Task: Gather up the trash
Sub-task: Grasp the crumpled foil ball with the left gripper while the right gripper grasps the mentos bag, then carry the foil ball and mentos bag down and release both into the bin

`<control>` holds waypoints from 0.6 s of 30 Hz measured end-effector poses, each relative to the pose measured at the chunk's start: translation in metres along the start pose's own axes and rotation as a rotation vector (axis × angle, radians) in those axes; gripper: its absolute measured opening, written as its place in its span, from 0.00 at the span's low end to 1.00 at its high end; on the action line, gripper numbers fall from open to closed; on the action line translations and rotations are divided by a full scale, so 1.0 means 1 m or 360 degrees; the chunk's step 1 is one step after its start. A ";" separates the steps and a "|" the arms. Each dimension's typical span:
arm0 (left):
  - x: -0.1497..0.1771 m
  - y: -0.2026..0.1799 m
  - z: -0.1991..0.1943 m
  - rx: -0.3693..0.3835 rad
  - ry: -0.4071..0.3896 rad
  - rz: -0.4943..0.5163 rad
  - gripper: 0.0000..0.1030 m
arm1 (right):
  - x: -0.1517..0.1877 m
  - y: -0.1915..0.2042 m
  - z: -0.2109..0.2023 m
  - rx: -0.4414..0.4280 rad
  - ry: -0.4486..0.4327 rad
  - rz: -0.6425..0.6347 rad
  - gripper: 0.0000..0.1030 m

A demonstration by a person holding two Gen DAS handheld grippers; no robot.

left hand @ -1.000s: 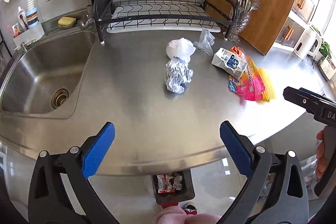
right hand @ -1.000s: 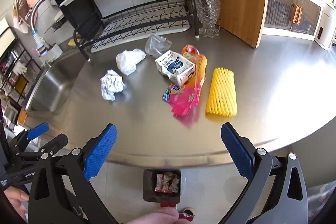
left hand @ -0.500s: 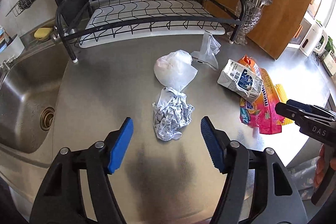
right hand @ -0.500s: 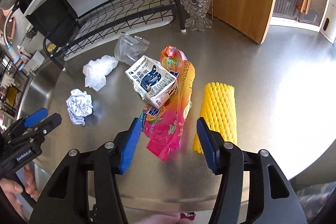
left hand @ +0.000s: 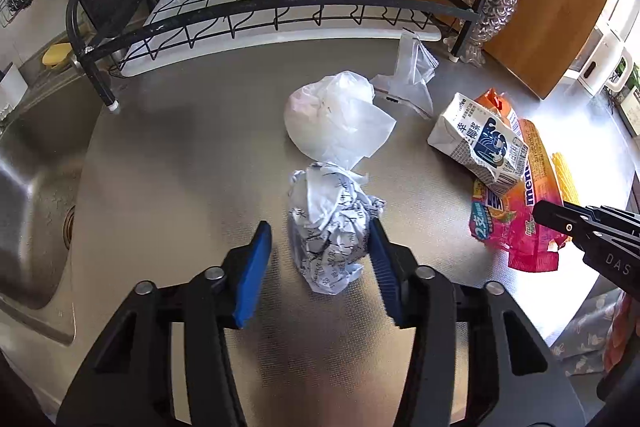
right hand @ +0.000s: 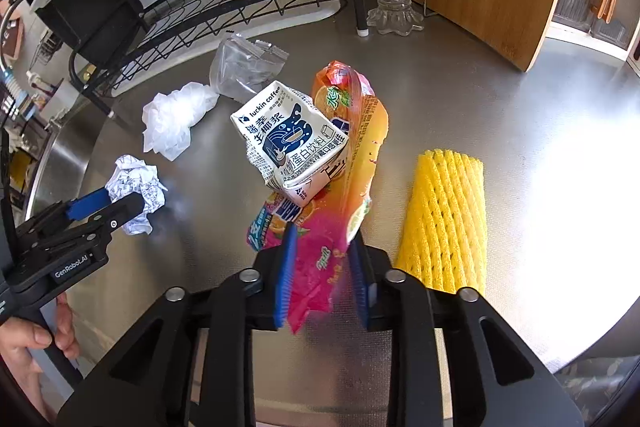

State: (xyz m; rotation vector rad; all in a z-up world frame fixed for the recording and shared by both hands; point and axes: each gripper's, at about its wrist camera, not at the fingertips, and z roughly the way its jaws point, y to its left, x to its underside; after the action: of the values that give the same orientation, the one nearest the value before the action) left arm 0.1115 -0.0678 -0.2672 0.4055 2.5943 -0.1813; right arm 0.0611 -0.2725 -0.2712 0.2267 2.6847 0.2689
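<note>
Left hand-held gripper (left hand: 318,259) closing around paper wad (left hand: 330,227), gap left; right hand-held gripper (right hand: 322,273) pinching pink wrapper (right hand: 320,259).

From wide open above the counter's front edge a second ago, I have brought both grippers down and in over the steel counter (left hand: 168,163). My left gripper (left hand: 318,259) now straddles the crumpled paper ball (left hand: 328,231), its jaws just closing: the right pad touches the ball, the left pad stands apart. My right gripper (right hand: 322,271) has been closing too, and its blue pads now pinch the near end of the pink snack wrapper (right hand: 316,267), which is lifted and creased between them.
</note>
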 end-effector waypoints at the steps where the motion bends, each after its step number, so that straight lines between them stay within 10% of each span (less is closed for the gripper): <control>1: 0.000 -0.002 -0.001 -0.0006 -0.0006 0.0010 0.33 | 0.000 0.001 0.000 0.0000 0.0000 -0.0013 0.10; 18: 0.020 -0.003 -0.067 -0.0088 -0.0161 -0.0012 0.30 | 0.009 0.026 -0.061 0.0018 -0.0235 -0.0111 0.02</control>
State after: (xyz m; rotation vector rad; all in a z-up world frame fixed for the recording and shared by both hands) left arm 0.0634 -0.0519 -0.2194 0.3576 2.4954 -0.1294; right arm 0.0299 -0.2550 -0.2143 0.1495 2.5424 0.2075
